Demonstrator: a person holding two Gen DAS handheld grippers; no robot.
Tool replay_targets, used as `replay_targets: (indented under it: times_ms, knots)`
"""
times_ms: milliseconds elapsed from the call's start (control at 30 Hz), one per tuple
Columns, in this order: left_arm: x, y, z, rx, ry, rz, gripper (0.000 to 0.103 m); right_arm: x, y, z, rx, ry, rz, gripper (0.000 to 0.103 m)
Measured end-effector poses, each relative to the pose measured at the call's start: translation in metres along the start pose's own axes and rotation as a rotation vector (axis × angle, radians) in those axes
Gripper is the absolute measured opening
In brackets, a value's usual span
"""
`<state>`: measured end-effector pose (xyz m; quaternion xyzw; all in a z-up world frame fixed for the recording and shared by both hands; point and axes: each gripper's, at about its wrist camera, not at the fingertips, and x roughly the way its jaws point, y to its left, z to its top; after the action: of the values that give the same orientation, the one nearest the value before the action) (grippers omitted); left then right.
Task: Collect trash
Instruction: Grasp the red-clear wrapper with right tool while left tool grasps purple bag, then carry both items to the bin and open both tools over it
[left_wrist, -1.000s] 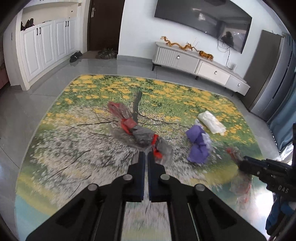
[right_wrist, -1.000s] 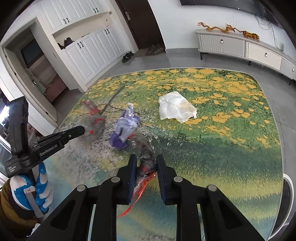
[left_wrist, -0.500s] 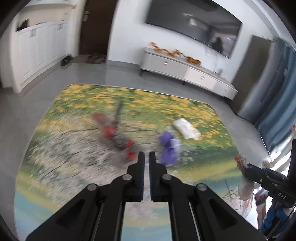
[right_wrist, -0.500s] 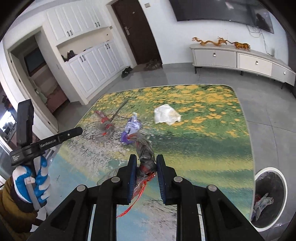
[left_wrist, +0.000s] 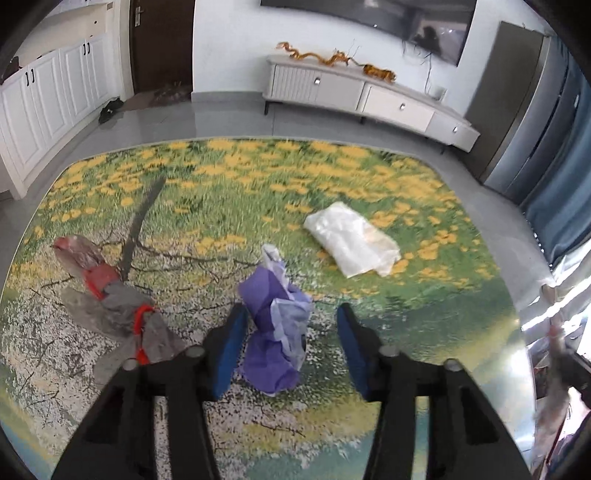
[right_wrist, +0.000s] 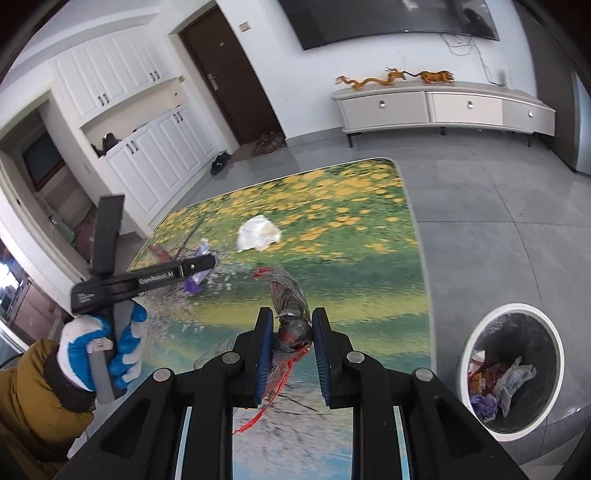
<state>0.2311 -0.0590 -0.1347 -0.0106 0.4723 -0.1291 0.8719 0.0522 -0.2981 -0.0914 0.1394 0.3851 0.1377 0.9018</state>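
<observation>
Left wrist view | left gripper (left_wrist: 290, 343) jaws just opened, astride purple wrapper (left_wrist: 275, 332), not gripping | right gripper (right_wrist: 290, 347) clamps grey bag (right_wrist: 290, 314) | bin (right_wrist: 476, 341) to its right

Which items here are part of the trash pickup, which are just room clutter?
Job:
purple wrapper
white bag
grey-red bag on the mat
grey bag in right gripper
trash bin
left gripper, jaws just opened

Clutter:
dragon ornament
shoes
TV cabinet
</observation>
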Motion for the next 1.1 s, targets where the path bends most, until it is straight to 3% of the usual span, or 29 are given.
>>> replay_targets:
  times_ms: [100, 167, 400, 667, 833, 1100]
  knots:
    - [0.004, 0.000, -0.003, 0.007, 0.002, 0.022, 0.027, -0.005, -0.011, -0.001, 0.019, -0.012, -0.001, 0.021]
    - [0.002, -0.002, -0.003, 0.000, 0.001, 0.021, 0.026, -0.009, -0.019, -0.003, 0.034, -0.021, 0.001, 0.021]
    - [-0.019, -0.018, -0.005, 0.027, -0.051, 0.031, 0.025, -0.029, -0.044, -0.010, 0.073, -0.058, 0.009, 0.021]
    - [-0.037, -0.052, -0.018, 0.056, -0.042, -0.018, 0.025, -0.060, -0.081, -0.025, 0.140, -0.110, -0.006, 0.021]
    - [-0.046, -0.108, -0.021, 0.153, -0.026, -0.114, 0.025, -0.072, -0.115, -0.036, 0.210, -0.121, -0.075, 0.021]
    - [-0.041, -0.237, -0.016, 0.335, 0.030, -0.313, 0.025, -0.084, -0.180, -0.037, 0.312, -0.113, -0.261, 0.021]
